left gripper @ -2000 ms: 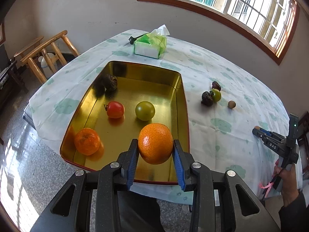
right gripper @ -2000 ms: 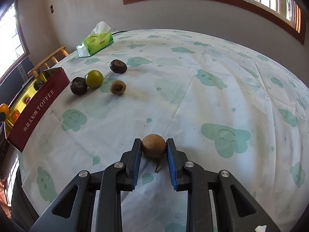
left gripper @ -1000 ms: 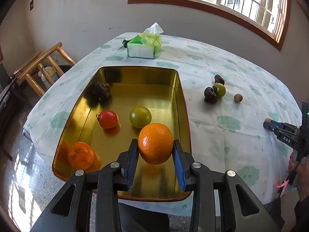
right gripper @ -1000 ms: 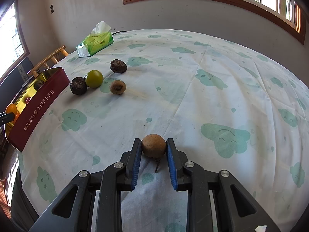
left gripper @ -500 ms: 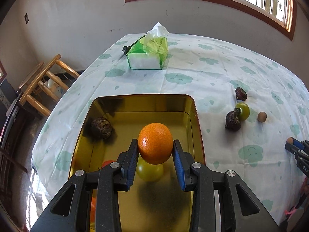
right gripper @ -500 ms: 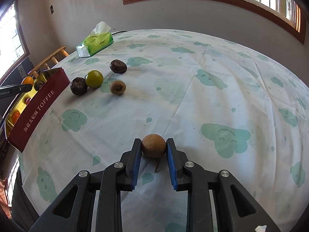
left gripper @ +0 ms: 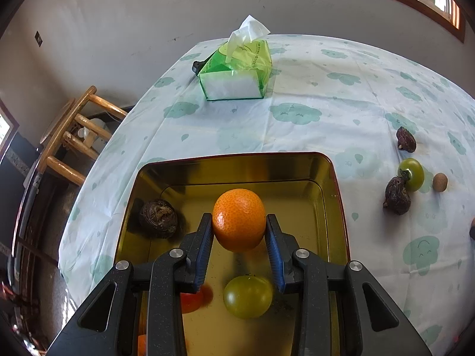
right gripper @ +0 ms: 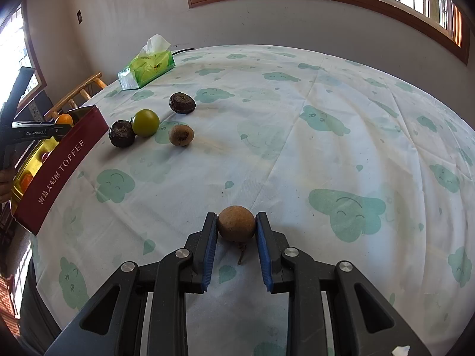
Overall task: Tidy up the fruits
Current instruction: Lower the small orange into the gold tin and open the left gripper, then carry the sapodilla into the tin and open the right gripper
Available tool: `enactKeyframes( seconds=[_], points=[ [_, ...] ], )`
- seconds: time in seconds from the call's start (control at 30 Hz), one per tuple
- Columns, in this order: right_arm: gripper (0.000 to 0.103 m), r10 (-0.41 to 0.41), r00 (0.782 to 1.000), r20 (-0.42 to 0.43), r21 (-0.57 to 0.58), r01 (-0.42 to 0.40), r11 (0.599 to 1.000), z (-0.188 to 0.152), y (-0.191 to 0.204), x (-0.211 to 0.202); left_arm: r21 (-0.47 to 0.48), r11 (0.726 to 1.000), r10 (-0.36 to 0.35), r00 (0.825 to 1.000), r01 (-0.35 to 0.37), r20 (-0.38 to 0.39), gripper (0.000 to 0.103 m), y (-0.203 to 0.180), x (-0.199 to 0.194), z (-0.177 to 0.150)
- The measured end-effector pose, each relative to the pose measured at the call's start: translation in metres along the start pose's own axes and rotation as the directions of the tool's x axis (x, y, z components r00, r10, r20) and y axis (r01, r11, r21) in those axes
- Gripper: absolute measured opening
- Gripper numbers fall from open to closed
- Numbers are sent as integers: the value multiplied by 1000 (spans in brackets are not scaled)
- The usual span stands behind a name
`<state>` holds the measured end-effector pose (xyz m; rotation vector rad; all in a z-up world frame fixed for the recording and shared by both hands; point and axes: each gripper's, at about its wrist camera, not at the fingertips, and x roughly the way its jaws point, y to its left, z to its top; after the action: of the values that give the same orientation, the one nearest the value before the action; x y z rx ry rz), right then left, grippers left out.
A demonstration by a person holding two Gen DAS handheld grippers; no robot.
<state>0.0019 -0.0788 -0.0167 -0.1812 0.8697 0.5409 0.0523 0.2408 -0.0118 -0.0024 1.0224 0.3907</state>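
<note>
Left tongs (left gripper: 239, 228) clamped on round orange mandarin (left gripper: 239, 220) above gold rectangular tin (left gripper: 302, 169); right tongs (right gripper: 236, 229) gripping small round brown fruit (right gripper: 236, 223) over cloud-print desk (right gripper: 297, 154).

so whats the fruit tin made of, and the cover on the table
The toffee tin looks like thin sheet metal: the inside is glossy gold and mirrors the fruit, the outside is painted dark red with printed lettering. The tablecloth looks like thin woven cloth or plastic sheet, matte, with fold creases and printed green clouds; which one is unclear.
</note>
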Motion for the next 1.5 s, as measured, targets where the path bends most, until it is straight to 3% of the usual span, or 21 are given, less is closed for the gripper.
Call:
enactKeyframes(
  seconds=[0.13,0.3,0.5,0.83,0.97,1.17,1.5],
  points=[
    [24,-1,1000,0,-1,1,1000,0,-1,0,-10,1000,16,1000,-16,14,38,3,-2,0],
    [25,0,1000,0,-1,0,1000,0,0,0,-15,999,43,996,-42,76,57,4,-26,-7],
    [25,-12,1000,-2,-7,12,1000,0,5,0,-34,998,64,988,-60,142,69,9,-66,-32],
    [24,42,999,17,10,-42,999,-1,23,-17,-154,988,38,984,-11,173,70,30,-113,-95],
    [24,96,995,37,-15,-95,995,7,49,-29,-188,982,69,975,-29,213,70,41,-130,-127],
    [24,203,977,60,-96,-196,976,28,109,-44,-173,982,105,976,-72,190,70,55,-134,-164],
    [24,347,938,-6,-258,-336,906,57,220,-30,-237,970,89,983,-49,163,70,82,-138,-184]
  ],
)
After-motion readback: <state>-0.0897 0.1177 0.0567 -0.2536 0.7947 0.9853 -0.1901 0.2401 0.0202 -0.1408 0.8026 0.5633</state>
